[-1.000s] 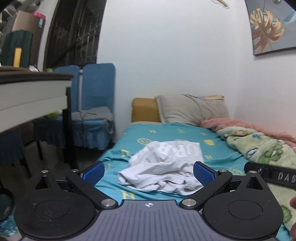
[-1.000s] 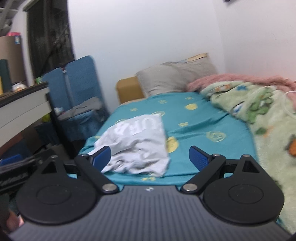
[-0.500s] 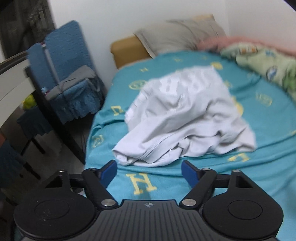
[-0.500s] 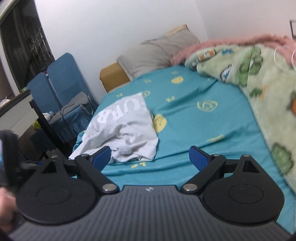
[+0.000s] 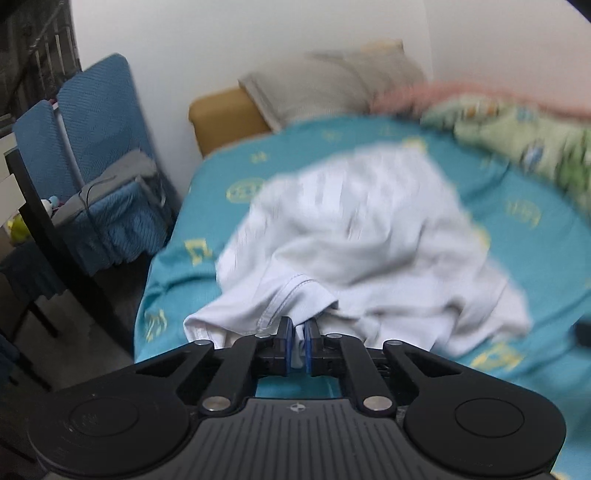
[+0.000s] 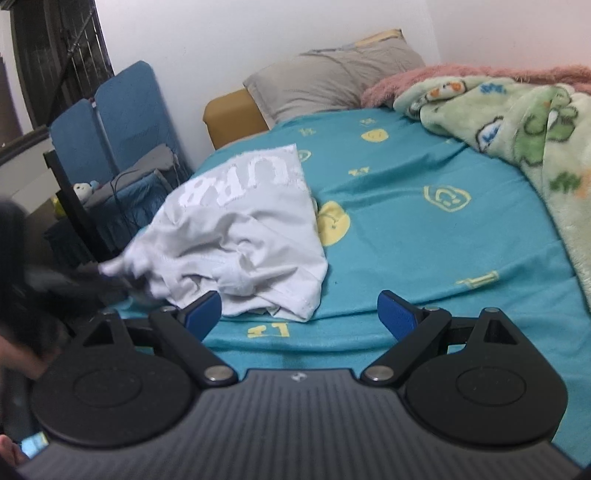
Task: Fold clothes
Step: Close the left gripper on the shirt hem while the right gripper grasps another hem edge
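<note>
On teal bed [image 6: 406,236], left tongs [image 5: 299,341] pinching white shirt [image 5: 362,236] hem, right tongs [image 6: 299,314] spread wide, holding nothing

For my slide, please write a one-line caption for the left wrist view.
Left gripper shut on the hem of a crumpled white shirt lying on the teal bed.

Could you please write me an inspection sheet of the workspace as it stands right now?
Surface: bed with teal sheet.
Job's things: white shirt, crumpled near the bed's left edge.
Clutter: green blanket on the right; pillow at the head.
Grippers: left gripper shut on the shirt's hem; right gripper open, short of the shirt.
Cables: dark cord on the chair.
Surroundings: blue chairs, white wall.
</note>
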`<state>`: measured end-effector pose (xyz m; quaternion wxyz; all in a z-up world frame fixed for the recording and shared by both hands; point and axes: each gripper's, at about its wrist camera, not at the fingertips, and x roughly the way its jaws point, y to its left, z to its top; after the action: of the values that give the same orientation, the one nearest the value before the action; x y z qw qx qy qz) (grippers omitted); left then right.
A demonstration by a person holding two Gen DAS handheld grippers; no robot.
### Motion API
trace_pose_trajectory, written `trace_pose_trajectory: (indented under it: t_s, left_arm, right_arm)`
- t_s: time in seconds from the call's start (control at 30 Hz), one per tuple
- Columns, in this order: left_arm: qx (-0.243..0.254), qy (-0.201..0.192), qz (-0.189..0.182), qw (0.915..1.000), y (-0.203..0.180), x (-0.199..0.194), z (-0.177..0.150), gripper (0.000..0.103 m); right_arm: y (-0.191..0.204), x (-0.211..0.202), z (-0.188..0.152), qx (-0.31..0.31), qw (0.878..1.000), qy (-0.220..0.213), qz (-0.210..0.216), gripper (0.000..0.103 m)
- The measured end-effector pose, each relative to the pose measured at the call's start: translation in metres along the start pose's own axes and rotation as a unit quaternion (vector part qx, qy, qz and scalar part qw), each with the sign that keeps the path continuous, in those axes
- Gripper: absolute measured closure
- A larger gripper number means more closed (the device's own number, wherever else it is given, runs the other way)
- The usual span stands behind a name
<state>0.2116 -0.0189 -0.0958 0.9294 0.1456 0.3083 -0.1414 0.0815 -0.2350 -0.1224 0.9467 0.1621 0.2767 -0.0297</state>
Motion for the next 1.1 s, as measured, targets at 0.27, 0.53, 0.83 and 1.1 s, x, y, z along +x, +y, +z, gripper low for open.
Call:
trace_pose_trajectory:
  t_s: [0.27, 0.53, 0.83, 1.1]
  left_arm:
    - [-0.015, -0.082, -0.053, 0.9951, -0.013, -0.103, 0.005, 0.098]
    - [-0.051, -0.082, -0.074, 0.9925, -0.019, -0.183, -0.038, 0.098]
    - [-0.113, -0.054, -0.082, 0.9887, 0.013, -0.191, -0.056, 0.097]
    - [-0.139, -0.028, -0.077, 0.9868, 0.022, -0.172, -0.055, 0.097]
  right_arm:
    - [0.005, -0.018, 0.002, -0.009, 0.998, -0.058, 0.009, 0.01]
    - [0.015, -0.068, 0.002, -0.026, 0.994, -0.103, 0.02, 0.01]
    - [0.041, -0.054, -0.018, -0.078, 0.996, 0.002, 0.043, 0.011]
    - [0.058, -0.013, -0.04, -0.144, 0.985, 0.076, 0.049, 0.04]
